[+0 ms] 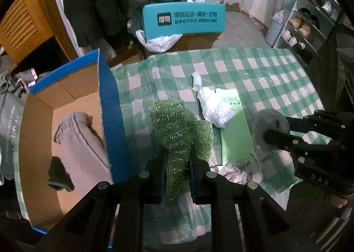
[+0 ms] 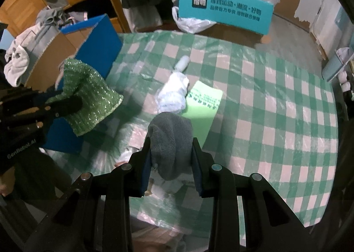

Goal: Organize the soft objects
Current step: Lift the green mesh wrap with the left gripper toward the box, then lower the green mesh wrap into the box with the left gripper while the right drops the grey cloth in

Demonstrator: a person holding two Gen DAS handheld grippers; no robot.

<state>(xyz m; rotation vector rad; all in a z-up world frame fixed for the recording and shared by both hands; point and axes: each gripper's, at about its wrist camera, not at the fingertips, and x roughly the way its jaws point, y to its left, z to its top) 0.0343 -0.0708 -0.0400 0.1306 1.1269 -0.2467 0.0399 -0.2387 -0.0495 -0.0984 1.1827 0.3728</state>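
Nearest the lens, the left gripper [image 1: 177,163] pinches a green glittery mesh cloth [image 1: 179,128] between its jaws, above the green checked tablecloth [image 1: 254,70]. At nine o'clock of it stands the blue cardboard box [image 1: 110,106], a beige garment [image 1: 79,141] inside. At three o'clock the right gripper [image 2: 171,152] clamps a grey knitted piece [image 2: 170,134]. A white crumpled bag [image 1: 214,106] lies at one o'clock.

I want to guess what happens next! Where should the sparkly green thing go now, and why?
Probably sideways, over the open cardboard box. The left gripper is shut on the green mesh cloth, held above the checked tablecloth, and the box beside it already holds a pinkish-grey garment, so dropping it there seems the likely step.
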